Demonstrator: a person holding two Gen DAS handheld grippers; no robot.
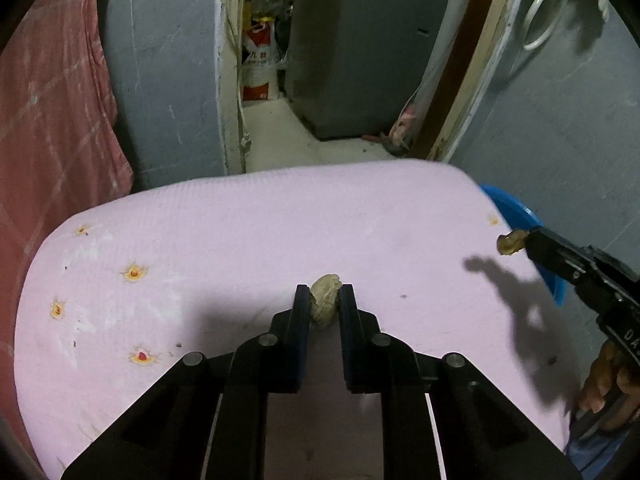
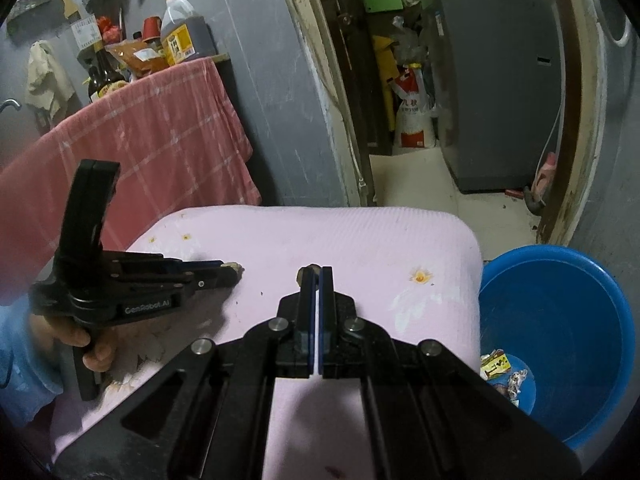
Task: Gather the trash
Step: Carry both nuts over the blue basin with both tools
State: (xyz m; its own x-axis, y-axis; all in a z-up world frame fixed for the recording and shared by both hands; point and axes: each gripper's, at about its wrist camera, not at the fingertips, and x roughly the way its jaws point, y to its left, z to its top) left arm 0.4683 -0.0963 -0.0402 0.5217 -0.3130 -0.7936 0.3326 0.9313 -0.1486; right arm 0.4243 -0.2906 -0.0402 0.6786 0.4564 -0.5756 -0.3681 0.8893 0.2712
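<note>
Two scraps of trash are each pinched in a gripper above a pink table. The left gripper (image 1: pixel 325 300) is clamped on a shell (image 1: pixel 325 298), a pale, ridged, rounded lump like half a walnut, held between flat blue pads just over the cloth near the table's middle. The right gripper (image 2: pixel 316 274) has its pads pressed together, with only a small brown crumb (image 2: pixel 303 273) poking past the tips; in the left wrist view that crumb (image 1: pixel 511 243) looks wrinkled and yellowish, held over the table's right edge.

The table (image 1: pixel 248 224) wears a soft, finely ribbed pink cloth printed with small orange flowers; its corners are rounded. Apart from a few dark specks, its surface is bare, leaving open room around both grippers.

Just beyond the right edge, lower down, stands a round blue plastic tub (image 2: pixel 560 280), smooth-walled and wide-mouthed, with a few wrappers (image 2: pixel 502 372) on its bottom. Left of the table hangs a pink checked towel (image 2: pixel 160 128). Behind, a doorway opens onto a grey appliance (image 2: pixel 500 88) and a sack (image 2: pixel 414 120).
</note>
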